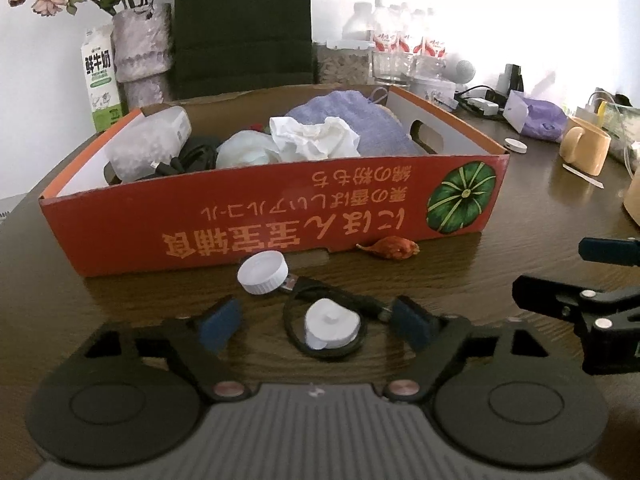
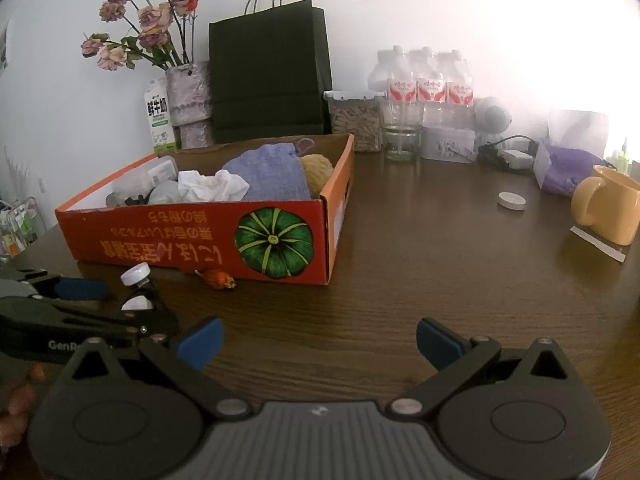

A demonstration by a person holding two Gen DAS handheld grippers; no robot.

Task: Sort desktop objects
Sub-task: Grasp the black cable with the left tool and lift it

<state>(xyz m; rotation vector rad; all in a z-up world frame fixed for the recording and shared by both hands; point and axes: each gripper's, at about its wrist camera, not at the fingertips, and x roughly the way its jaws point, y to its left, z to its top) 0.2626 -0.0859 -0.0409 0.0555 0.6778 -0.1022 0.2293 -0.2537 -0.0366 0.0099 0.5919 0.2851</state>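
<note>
An orange cardboard box (image 1: 256, 216) (image 2: 192, 240) sits on the dark wooden table, holding a purple cloth (image 1: 344, 120), crumpled tissue (image 1: 312, 136), cables and plastic items. In front of it lie a white bottle cap (image 1: 263, 271) (image 2: 135, 273), a small white round device with a black cable looped around it (image 1: 330, 326) (image 2: 138, 303), and a dried orange peel (image 1: 390, 248) (image 2: 218, 278). My left gripper (image 1: 316, 328) is open, its blue pads either side of the white device. My right gripper (image 2: 318, 340) is open and empty over bare table.
A yellow mug (image 2: 608, 204) (image 1: 586, 148), a white round lid (image 2: 511, 201) (image 1: 515, 145) and a paper strip (image 2: 598, 243) lie right. At the back stand a milk carton (image 2: 160, 118), flower vase (image 2: 188, 100), black paper bag (image 2: 268, 72), jar, glass, water bottles (image 2: 424, 80) and purple pouch (image 2: 568, 168).
</note>
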